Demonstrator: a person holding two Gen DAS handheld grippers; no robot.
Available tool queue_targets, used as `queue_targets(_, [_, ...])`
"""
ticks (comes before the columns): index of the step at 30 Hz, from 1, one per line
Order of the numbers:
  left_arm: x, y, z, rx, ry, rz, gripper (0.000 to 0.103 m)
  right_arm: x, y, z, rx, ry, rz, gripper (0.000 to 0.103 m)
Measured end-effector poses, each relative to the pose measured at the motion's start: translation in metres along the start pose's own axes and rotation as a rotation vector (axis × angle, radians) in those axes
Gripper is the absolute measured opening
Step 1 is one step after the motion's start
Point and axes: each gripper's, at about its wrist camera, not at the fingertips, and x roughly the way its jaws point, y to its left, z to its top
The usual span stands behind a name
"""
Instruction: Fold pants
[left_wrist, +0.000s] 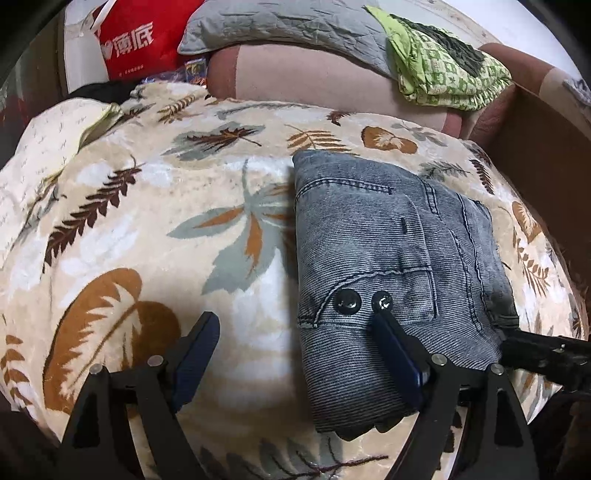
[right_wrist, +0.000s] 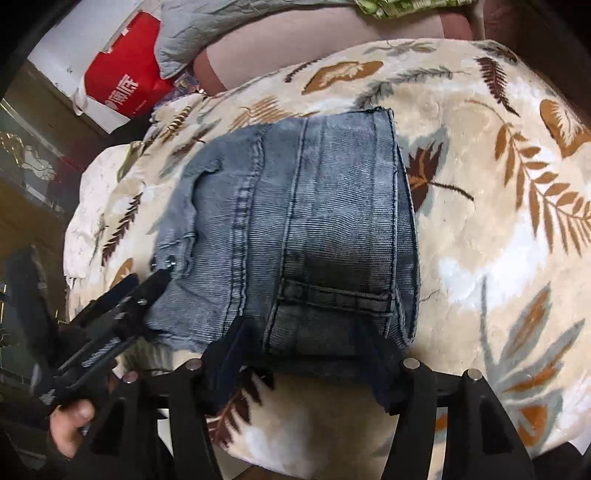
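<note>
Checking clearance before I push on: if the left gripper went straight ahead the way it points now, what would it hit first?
Probably the leaf-print blanket: the left gripper points down with open jaws. One finger already overlaps the folded jeans; whether it touches is unclear.

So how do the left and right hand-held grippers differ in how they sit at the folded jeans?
The left hand-held gripper stands wide, one finger on the jeans by the snaps, the other over the blanket. The right hand-held gripper is narrower and straddles the jeans' near edge. Both are open, gripping nothing.
</note>
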Motion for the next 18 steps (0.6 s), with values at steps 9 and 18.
queue_targets(9, [-0.002,-0.002,0.003,0.029,0.005,0.012,0.086,-0.006,-0.019,-0.001,0.053,-0.027,0.052,0.070])
queue_targets(18, [-0.041,0.029,0.028,-0.112,-0.001,-0.059,0.086,-0.035,-0.063,-0.011,0.183,-0.264,0.087,0.070])
